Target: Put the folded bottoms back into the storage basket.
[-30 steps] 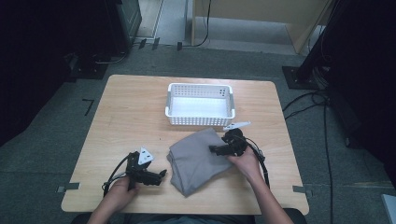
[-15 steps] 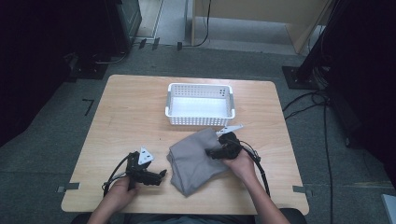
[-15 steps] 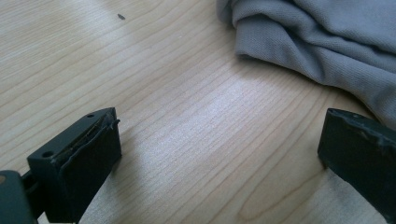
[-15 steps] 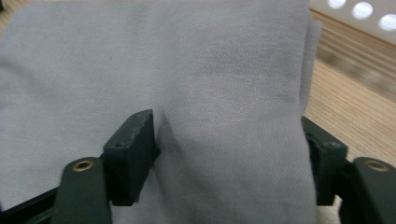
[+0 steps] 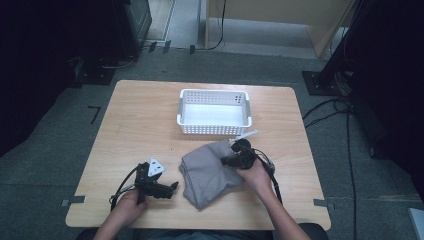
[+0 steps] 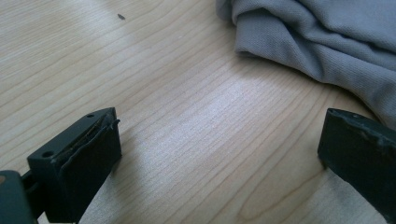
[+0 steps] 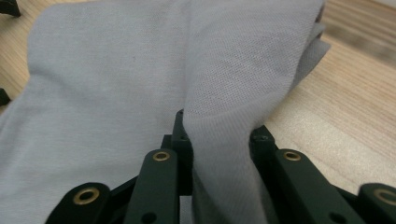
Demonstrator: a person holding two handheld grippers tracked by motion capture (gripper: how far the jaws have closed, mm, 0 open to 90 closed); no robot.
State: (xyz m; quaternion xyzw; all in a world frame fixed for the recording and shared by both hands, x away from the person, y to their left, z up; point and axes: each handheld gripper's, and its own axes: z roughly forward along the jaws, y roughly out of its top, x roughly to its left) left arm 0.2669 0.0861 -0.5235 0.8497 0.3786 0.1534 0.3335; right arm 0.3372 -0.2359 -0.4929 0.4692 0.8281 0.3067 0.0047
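— So where does the grey cloth (image 5: 210,172) lie?

— On the wooden worktop (image 5: 135,125), toward the near edge and a little right of the middle, bunched in loose folds. A white perforated basket (image 5: 215,111) stands just beyond it, toward the far edge; from the high view I cannot tell whether the two touch.

— And the right gripper (image 5: 236,156)?

— It sits at the cloth's far right part. Its jaws have just been closing, and the right gripper view shows a raised fold of the fabric (image 7: 233,121) pinched between them, so they are clamped on the cloth.

— The left gripper (image 5: 167,190)?

— Low over the worktop near the near left corner, just beside the cloth's left edge. In the left gripper view its jaws stand wide apart with bare wood between them; the folded hem of the cloth (image 6: 317,42) lies ahead, close to one jaw, though whether it touches that jaw I cannot tell.
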